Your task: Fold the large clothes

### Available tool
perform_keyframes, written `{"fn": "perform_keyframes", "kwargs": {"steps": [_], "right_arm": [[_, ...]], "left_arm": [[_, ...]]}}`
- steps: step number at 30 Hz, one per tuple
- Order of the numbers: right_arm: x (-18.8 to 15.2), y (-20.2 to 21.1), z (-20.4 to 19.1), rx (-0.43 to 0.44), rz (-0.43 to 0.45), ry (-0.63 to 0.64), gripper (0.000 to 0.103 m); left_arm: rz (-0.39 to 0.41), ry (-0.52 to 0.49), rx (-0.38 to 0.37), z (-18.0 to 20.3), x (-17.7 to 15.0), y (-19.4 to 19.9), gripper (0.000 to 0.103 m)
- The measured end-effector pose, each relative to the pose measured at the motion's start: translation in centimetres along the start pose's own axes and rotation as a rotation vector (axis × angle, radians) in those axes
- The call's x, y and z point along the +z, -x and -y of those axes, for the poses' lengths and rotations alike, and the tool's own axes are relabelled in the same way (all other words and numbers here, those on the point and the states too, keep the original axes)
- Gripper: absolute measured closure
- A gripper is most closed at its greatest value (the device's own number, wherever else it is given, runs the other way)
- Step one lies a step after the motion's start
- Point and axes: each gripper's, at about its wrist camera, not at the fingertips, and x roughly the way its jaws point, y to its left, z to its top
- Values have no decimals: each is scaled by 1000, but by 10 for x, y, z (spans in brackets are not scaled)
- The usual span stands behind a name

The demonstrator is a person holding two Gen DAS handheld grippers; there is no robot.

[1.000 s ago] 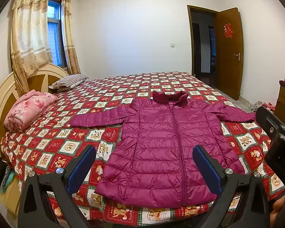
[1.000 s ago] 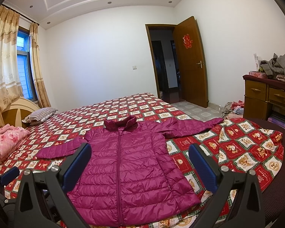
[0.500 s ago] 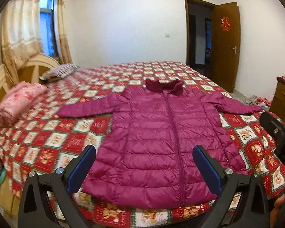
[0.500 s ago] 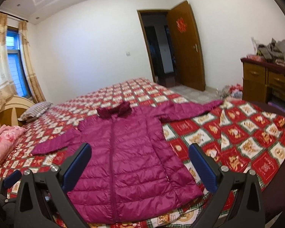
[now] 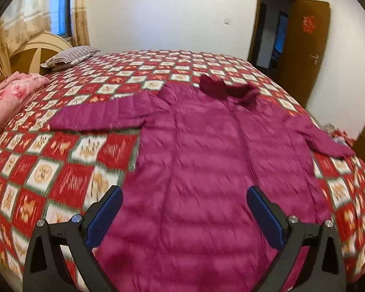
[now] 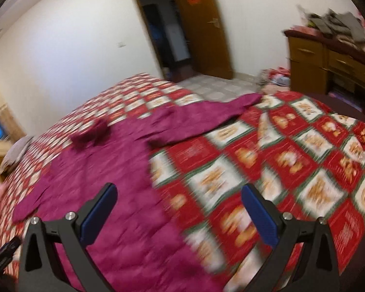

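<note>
A magenta quilted puffer jacket (image 5: 202, 160) lies flat, front up, on the bed, sleeves spread to both sides, collar at the far end. It also shows in the right wrist view (image 6: 104, 185). My left gripper (image 5: 185, 206) is open and empty, just above the jacket's lower body near the hem. My right gripper (image 6: 178, 206) is open and empty, over the jacket's right edge where it meets the bedspread. The jacket's right sleeve (image 6: 206, 114) stretches toward the bed's far right side.
The red checked bedspread (image 5: 60, 160) covers the bed. A folded pink quilt (image 5: 9, 99) and a striped pillow (image 5: 68, 57) lie by the headboard. A wooden dresser (image 6: 328, 65) with piled clothes stands right. The door (image 6: 202, 26) is open.
Both grippers have moved forward and down toward the jacket, which now fills more of each view. The right gripper has swung toward the jacket's right side. Both stay open.
</note>
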Motion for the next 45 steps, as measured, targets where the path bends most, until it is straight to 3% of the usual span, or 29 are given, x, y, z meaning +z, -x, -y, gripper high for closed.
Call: {"fn": "perform_keyframes", "kwargs": {"steps": [6,11,16,21,23,25,27,28,30,36,41,45], "right_arm": [[75,-71,73,-125,-14,-145,9],[121,-127,123,-223,-3,-247,10],[141,-182,145,-282,-62,-320,29],[149,-220,146,-339,-101,-287,33],[151,-222,141,-377,-96,-239,41],[153,-227,143,-393,-91,-203,66],[152,-229,144,-413,-87,-160,80],[152,-228,145,-400,-89,-154,88],[153,-226,146,-364,-80,-164,91],[171,-183,92,-260,50,-36,93],[179,-124,-5,-62,150,132,93],[154,-95,-102,114,163,285,93]], "left_arm": [[-36,-3,12,-11,50,-70,1],[-25,-18,98,-18,75,-126,1],[-18,-71,176,-24,76,-176,1],[-49,-53,147,-30,65,-207,1],[-80,-44,134,-31,64,-214,1],[-89,-28,120,-33,62,-215,1],[-93,-3,106,-36,59,-215,1],[-96,17,98,-38,57,-214,1],[-97,54,82,-43,53,-212,1],[-91,105,47,-49,51,-211,1],[-85,118,28,-54,51,-210,1],[-75,139,4,-58,51,-209,1]]}}
